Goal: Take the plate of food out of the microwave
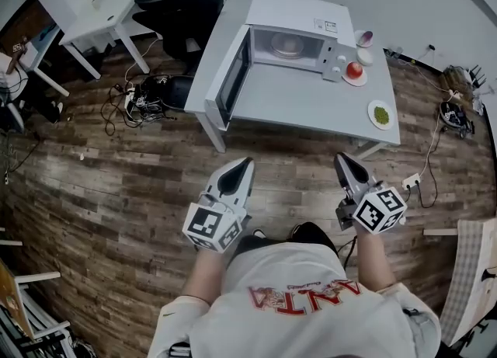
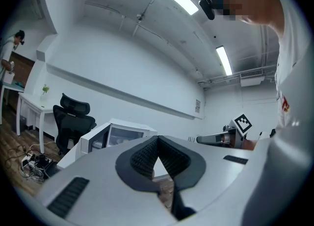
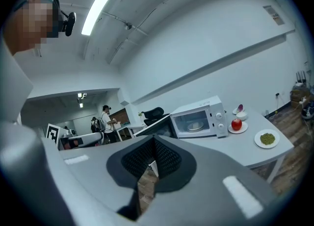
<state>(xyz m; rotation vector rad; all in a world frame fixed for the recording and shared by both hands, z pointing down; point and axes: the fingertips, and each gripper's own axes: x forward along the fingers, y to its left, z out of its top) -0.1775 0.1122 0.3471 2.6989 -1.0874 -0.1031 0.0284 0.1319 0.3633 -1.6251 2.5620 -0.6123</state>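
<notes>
Two grippers are in your hands, both over the wooden floor (image 1: 116,185) and well short of the surface (image 1: 311,104). Your left gripper (image 1: 245,164) has its jaws pressed together with nothing between them. Your right gripper (image 1: 342,160) is the same, jaws closed tip to tip and empty. Both point toward the near edge of the surface. The microwave (image 1: 299,26) stands at the far edge of the surface, toward its far left corner. Its door (image 1: 235,77) is swung open along the left edge. The plate (image 1: 287,44) you are after lies inside the microwave; what is on it is too small to tell. Just right of the microwave, by the far edge, sits an apple (image 1: 354,70). A plate of greens (image 1: 381,114) lies close to the right edge.
</notes>
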